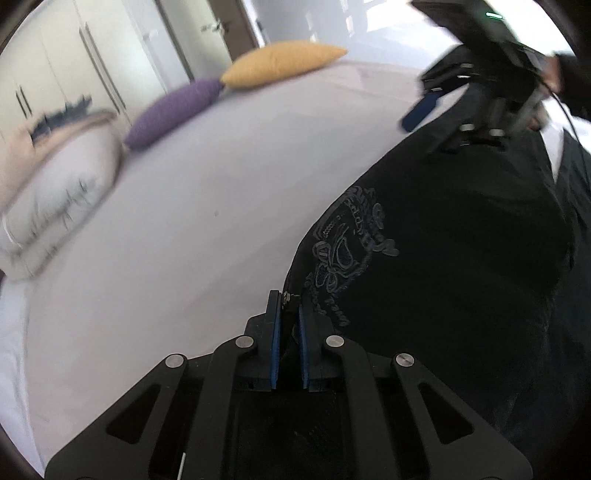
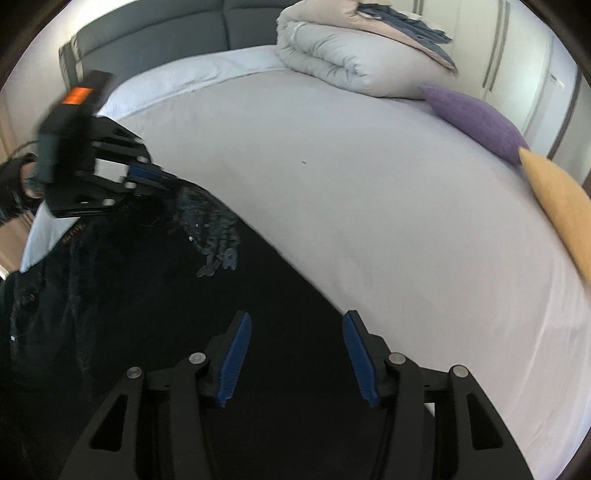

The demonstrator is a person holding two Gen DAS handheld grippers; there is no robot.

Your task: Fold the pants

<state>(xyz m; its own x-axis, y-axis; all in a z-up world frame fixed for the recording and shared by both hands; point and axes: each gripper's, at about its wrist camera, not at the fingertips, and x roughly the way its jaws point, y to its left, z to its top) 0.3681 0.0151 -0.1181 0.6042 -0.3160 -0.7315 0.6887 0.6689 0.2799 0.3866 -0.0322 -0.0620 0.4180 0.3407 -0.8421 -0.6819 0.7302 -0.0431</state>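
Bed (image 2: 369, 192) with pale grey sheet, bearing black pants (image 2: 147, 295), a folded duvet (image 2: 343, 62), a purple cushion (image 2: 476, 118) and, touching it, a yellow cushion (image 2: 561, 206).

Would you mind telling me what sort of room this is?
Most likely a bedroom: a made bed, a folded duvet by the headboard, and wardrobe doors behind.

**Two wrist cams, one bed**

Left wrist cam sat low over the bed (image 1: 192, 229), looking along its fingers across the black pants (image 1: 461, 258) toward the wardrobe. Right wrist cam looked over the same pants (image 2: 129, 314) toward the headboard. Both caught the purple pillow (image 1: 173, 110) (image 2: 476, 122), and each other's gripper.
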